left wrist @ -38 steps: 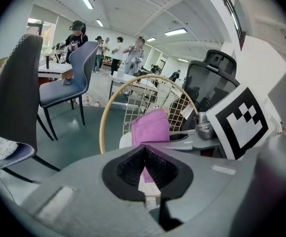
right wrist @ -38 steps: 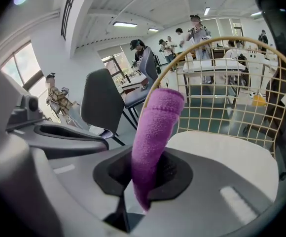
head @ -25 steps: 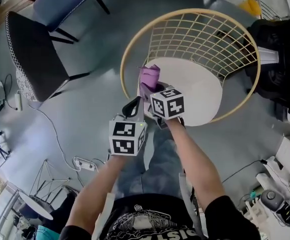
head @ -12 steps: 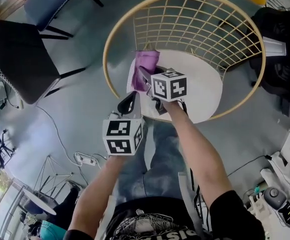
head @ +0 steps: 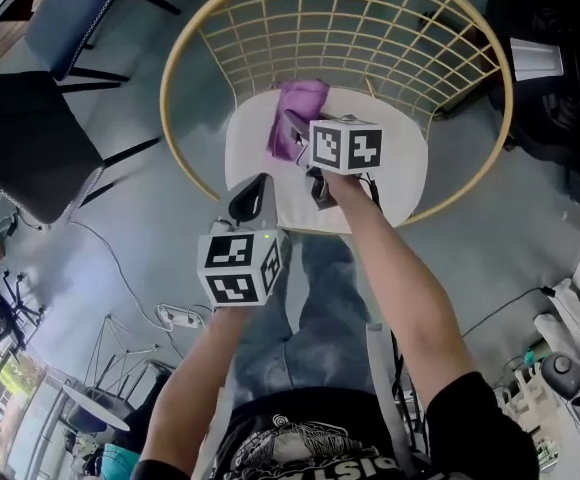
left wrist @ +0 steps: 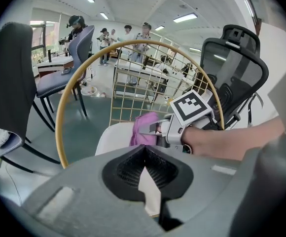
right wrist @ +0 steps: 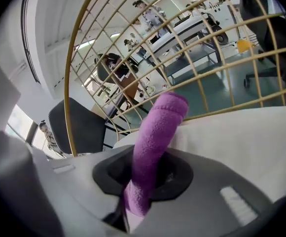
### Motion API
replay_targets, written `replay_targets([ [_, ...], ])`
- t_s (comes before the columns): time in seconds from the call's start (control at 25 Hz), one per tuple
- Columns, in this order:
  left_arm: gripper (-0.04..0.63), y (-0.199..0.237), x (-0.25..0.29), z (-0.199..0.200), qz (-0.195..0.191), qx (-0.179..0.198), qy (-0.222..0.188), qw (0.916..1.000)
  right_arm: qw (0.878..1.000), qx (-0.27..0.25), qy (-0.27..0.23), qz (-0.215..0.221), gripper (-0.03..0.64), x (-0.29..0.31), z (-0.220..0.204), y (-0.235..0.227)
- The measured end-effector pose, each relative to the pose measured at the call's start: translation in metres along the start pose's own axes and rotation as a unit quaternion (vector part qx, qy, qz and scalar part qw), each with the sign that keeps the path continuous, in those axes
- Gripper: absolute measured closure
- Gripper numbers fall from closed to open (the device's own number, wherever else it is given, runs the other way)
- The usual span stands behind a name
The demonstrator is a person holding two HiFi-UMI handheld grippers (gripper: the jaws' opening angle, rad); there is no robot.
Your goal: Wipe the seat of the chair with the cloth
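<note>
The right tool is clamped on the purple cloth, and in the right gripper view the cloth stands up from between its two jaws as a thick fold. The cloth is above the back part of the white seat of the chair, a little left of the middle and close to the golden wire back; I cannot tell if it presses on the seat. The left tool has its jaws together with nothing between them, as the left gripper view shows. It hangs at the front left edge of the seat, near the right tool but apart from it. A black chair stands on the grey floor, well apart to the left.
</note>
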State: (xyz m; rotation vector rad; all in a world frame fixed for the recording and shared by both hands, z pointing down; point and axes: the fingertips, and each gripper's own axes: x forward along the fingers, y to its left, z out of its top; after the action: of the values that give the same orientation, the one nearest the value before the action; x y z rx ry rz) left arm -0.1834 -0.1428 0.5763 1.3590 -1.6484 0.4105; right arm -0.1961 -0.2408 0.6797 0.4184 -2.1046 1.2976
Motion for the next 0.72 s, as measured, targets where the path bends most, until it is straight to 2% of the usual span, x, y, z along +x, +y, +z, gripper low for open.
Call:
replay_targets([
  [0.44,0.606,-0.04,0.02,-0.002,-0.021,0.019,0.008,0.9996,0.996,0.053,-0.037,-0.064,0.552,-0.053,0.003,-0.067],
  [0.72,0.606,-0.054,0.027,-0.004,-0.028,0.031,0.014,0.999,0.985,0.098,-0.08,-0.116,0.552,-0.104,0.001,-0.111],
])
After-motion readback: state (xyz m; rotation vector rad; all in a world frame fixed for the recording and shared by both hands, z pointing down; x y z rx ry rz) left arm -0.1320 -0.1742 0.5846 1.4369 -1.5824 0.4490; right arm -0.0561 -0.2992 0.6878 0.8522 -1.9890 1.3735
